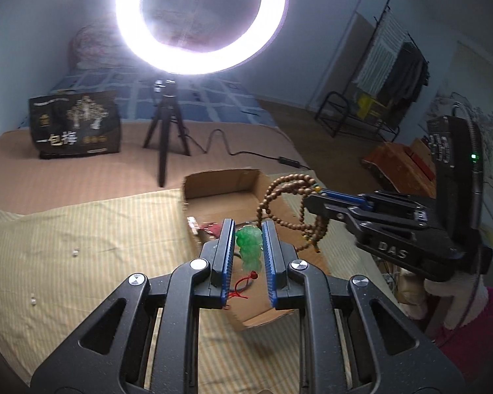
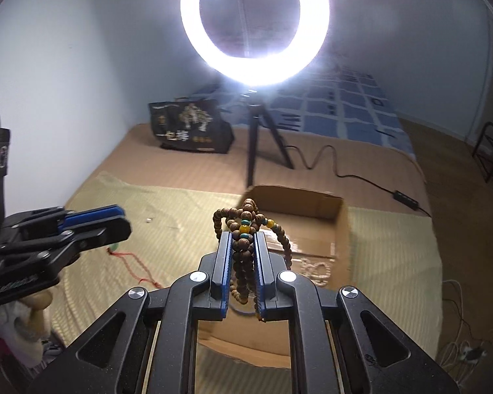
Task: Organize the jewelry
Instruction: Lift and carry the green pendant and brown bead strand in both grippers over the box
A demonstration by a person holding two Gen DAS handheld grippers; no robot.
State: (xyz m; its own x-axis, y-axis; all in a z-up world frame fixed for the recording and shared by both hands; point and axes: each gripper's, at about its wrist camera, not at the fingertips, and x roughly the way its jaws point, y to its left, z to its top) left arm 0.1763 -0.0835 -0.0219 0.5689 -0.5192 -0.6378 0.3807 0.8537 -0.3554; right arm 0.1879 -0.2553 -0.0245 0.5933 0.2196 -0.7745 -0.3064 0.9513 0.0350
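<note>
Left gripper (image 1: 249,229) pinches a green jade-like pendant (image 1: 249,245) between its blue-padded fingers (image 1: 225,256), held above an open cardboard box (image 1: 213,184); the pendant's red cord (image 1: 243,284) hangs below it, looping down toward the box's near end. Right gripper (image 2: 243,241) is clamped on a bunched wooden bead strand (image 2: 243,256), brown beads with a few yellow and teal ones near the top, loops sticking up past the fingertips and more strand dangling below between the fingers. In the left wrist view the right gripper (image 1: 312,200) comes in from the right, with the bead strand (image 1: 289,197) hanging from its tip over the box's right side. Inside the box: some small items at the left wall, too blurred to name, a reddish piece among them. From the right wrist view a pale beaded piece (image 2: 317,271) lies in the box by the right wall. The box sits on a yellow striped mat (image 1: 82,246) spread on a bed (image 1: 82,170). A few small white beads (image 1: 75,252) lie loose on the mat, left of the box. Behind: a lit ring light (image 1: 200,19) on a black tripod (image 1: 166,124), a black printed bag (image 1: 75,124) left of it, a cable (image 1: 246,152) running right across the bed. A clothes rack (image 1: 387,65) stands at the far right on the floor.
</note>
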